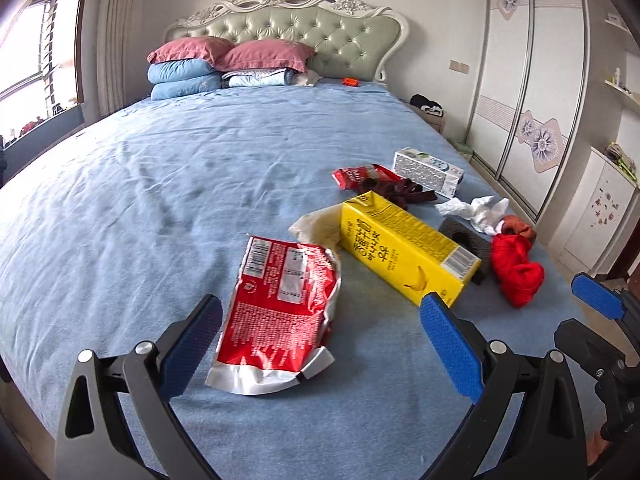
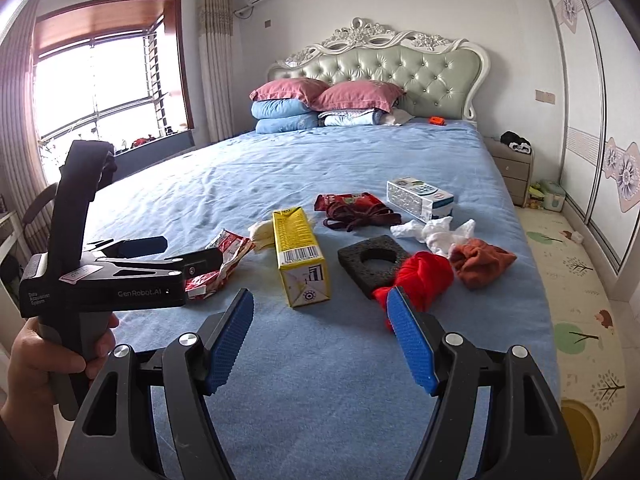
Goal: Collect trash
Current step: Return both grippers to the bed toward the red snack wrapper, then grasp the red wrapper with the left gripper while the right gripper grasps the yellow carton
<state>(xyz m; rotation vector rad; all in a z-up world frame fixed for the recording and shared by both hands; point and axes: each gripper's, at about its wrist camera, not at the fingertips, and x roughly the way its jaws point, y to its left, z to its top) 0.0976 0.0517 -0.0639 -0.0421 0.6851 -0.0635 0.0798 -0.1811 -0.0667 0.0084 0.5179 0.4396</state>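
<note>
Both hand-held grippers point(image 1: 320, 336) point(image 2: 320, 340) gape wide, empty, above the bed's point(image 1: 120, 200) near edge.

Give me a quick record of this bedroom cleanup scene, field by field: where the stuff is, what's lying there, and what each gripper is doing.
surface: blue bed sheet
nearest left gripper: red snack wrapper, torn open, lying flat
beside it: yellow banana milk carton on its side
farther back: white box, small red packet, dark cord
right cluster: crumpled white tissue, black foam block, red cloth, orange-brown cloth
left gripper: jaws open, holding nothing
right gripper: jaws open, holding nothing
</note>
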